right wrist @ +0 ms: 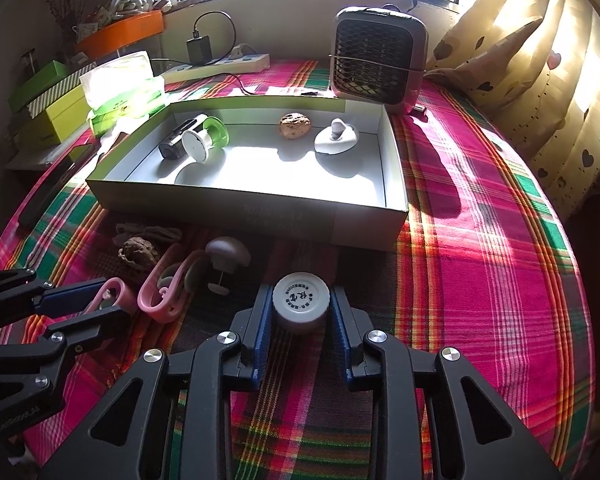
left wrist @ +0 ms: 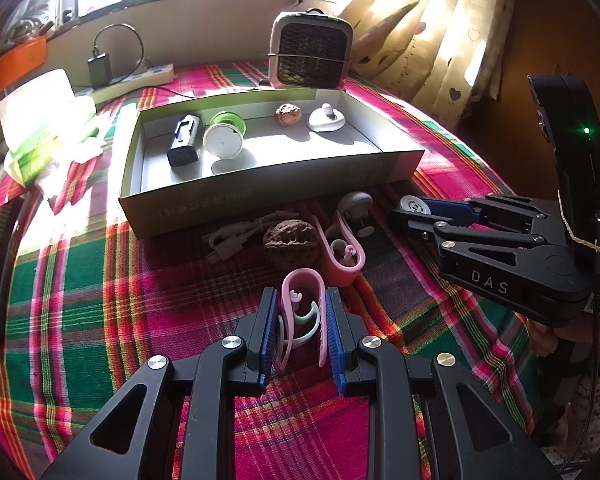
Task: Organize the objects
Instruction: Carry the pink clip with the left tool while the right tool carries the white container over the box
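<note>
My left gripper (left wrist: 301, 298) is shut on a pink clip (left wrist: 302, 276) that lies on the plaid cloth, its blue pads against the clip's two sides. My right gripper (right wrist: 301, 294) is shut on a small white round-capped jar (right wrist: 301, 300) that stands on the cloth. In the left wrist view the jar (left wrist: 415, 205) shows at the right gripper's tips. An open grey box (right wrist: 240, 208) lies just beyond both; it holds a black device (left wrist: 184, 142), a green and white spool (left wrist: 224, 138), a walnut (left wrist: 288, 114) and a white holder (left wrist: 326, 120).
Between the grippers and the box lie a second pink clip (left wrist: 342, 258), a dark walnut (left wrist: 290, 248), a grey mushroom-shaped piece (left wrist: 354, 202) and a white cable (left wrist: 236, 236). Behind the box stand a small fan (right wrist: 378, 64), a power strip (right wrist: 220, 66) and a tissue pack (right wrist: 122, 80).
</note>
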The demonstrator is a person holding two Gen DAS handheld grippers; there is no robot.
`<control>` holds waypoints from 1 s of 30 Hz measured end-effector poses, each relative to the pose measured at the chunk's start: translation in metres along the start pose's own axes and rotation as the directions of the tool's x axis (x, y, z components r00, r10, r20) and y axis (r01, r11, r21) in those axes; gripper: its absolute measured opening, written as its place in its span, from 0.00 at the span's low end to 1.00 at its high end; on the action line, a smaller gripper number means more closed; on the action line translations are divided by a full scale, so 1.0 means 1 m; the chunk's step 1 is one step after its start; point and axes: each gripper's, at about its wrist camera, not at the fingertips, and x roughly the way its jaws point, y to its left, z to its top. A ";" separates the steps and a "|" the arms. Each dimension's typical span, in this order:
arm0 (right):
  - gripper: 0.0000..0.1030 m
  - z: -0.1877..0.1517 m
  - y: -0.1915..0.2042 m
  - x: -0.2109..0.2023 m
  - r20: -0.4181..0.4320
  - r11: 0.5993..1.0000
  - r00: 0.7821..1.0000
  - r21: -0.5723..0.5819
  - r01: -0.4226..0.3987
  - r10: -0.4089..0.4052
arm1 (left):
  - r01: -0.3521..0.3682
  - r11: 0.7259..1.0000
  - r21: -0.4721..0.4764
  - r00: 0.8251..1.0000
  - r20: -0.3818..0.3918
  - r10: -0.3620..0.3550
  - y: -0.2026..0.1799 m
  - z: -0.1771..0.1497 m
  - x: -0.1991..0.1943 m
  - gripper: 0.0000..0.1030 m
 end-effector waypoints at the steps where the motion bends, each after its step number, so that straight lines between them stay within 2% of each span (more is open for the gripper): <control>1: 0.28 0.000 0.000 0.000 0.000 1.000 1.000 0.000 0.000 0.000 | 0.000 1.000 0.000 1.000 0.000 0.000 0.000 0.000 0.000 0.20; 30: 0.28 0.004 -0.002 -0.008 0.017 1.000 1.000 -0.005 -0.009 0.009 | 0.004 1.000 -0.003 1.000 0.007 -0.004 0.001 0.007 -0.008 0.20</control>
